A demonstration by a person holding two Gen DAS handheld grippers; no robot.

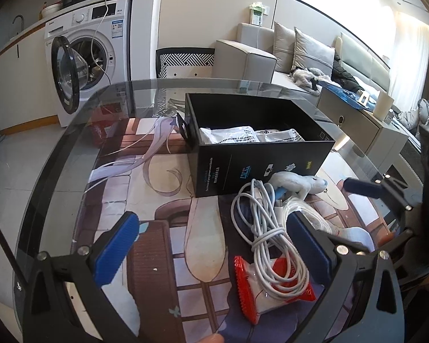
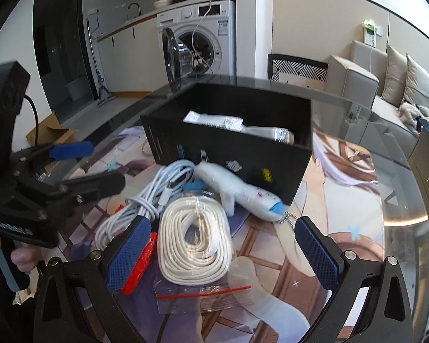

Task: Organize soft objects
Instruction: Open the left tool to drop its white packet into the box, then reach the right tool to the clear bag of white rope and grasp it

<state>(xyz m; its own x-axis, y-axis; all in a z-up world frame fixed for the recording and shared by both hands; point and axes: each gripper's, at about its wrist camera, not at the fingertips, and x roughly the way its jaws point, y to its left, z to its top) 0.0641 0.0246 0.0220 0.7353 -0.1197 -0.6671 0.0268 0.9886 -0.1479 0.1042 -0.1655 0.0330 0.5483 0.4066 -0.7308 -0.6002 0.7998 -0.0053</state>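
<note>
Where the white plush toy [image 2: 244, 193] lies against the front wall of the black box [image 2: 237, 154], a bagged coil of white cord [image 2: 196, 243] sits just beside it, with a loose white cable bundle [image 1: 267, 234] over a red-and-white packet [image 1: 260, 288]; white bags [image 1: 228, 135] lie inside the box. Both the left hand-held gripper [image 1: 211, 253] and the right hand-held gripper [image 2: 223, 253] are spread wide, gripping nothing, above the glass desk [image 1: 71, 154]
</note>
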